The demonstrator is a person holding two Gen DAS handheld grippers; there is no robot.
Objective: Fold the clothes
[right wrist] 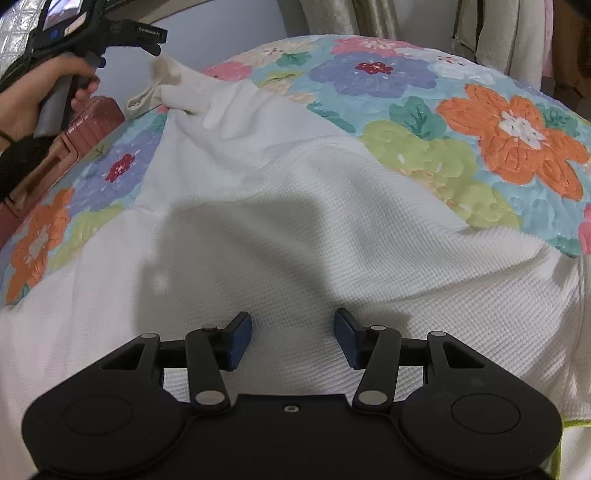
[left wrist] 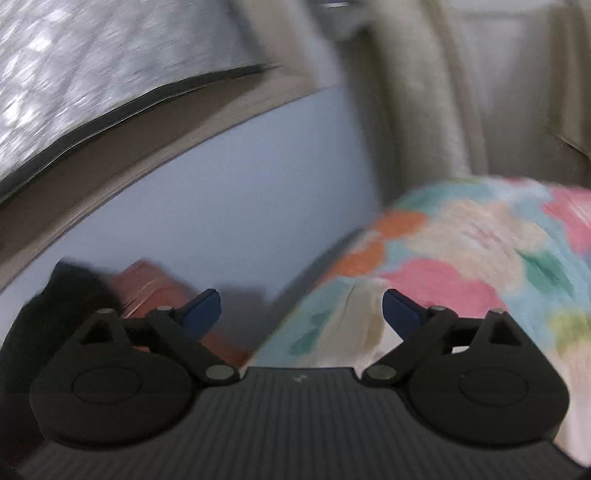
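Item: white waffle-weave garment [right wrist: 280, 221], the piece you are folding. Location: spread across the floral bedspread [right wrist: 480, 147] on the bed, filling the near half of the right wrist view. One narrow end, a sleeve or corner [right wrist: 162, 81], trails toward the far left edge of the bed, bunched and creased.

Progress, as judged: early. The cloth lies largely flat and single-layered, with soft ridges running across it; no neat folded edge shows. Smoothing and all the folds appear to remain.

Left hand-held gripper [left wrist: 301, 310]: jaws wide apart, nothing between them. In the right wrist view it sits at the far left [right wrist: 110, 33], just beside the bunched end but not holding it. Your hand [right wrist: 48, 96] grips its handle. The left view is blurred.

Right hand-held gripper [right wrist: 293, 338]: jaws parted, tilted down over the garment's near portion, pads pressing on nothing. Whether the tips touch the cloth cannot be told.

Bed: covered in a quilted bedspread printed with orange, pink, purple and green flowers on blue.

Room: pale blue wall [left wrist: 221, 192] behind the bed; beige curtains [left wrist: 406, 92]; a reddish-brown ribbed case [right wrist: 74, 133] beside the bed at left; a silvery quilted panel [left wrist: 92, 66] upper left.
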